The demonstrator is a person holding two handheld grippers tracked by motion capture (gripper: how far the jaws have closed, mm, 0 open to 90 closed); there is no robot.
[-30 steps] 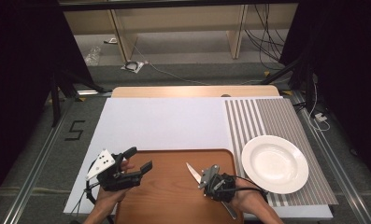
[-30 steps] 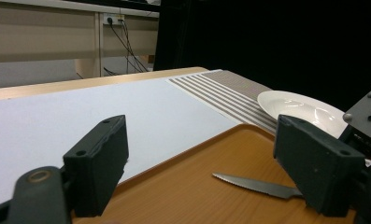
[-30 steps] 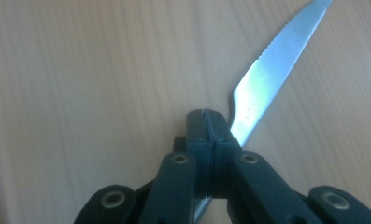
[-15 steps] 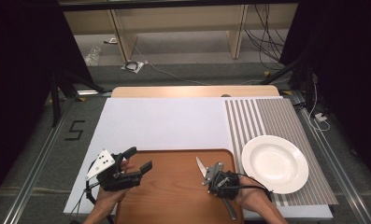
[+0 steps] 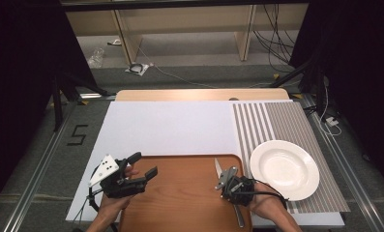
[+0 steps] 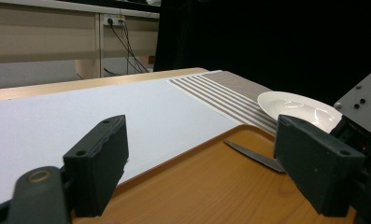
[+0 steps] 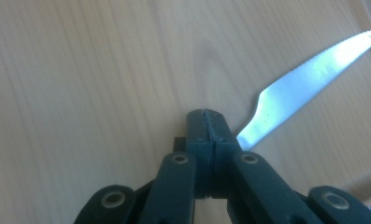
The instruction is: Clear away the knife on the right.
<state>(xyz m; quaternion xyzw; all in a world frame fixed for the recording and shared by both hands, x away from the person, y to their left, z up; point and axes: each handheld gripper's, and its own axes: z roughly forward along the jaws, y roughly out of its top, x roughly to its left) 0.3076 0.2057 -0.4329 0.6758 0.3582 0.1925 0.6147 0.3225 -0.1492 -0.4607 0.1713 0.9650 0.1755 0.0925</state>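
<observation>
While right gripper (image 7: 206, 123) clamps knife (image 7: 309, 81); left gripper (image 5: 143, 166) gapes; tray (image 5: 180, 203) beneath.

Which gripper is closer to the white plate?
The right one. The right gripper sits just beside the white plate, over the wooden tray, fingers shut on a knife. The left gripper is across the tray, far from it.
</observation>
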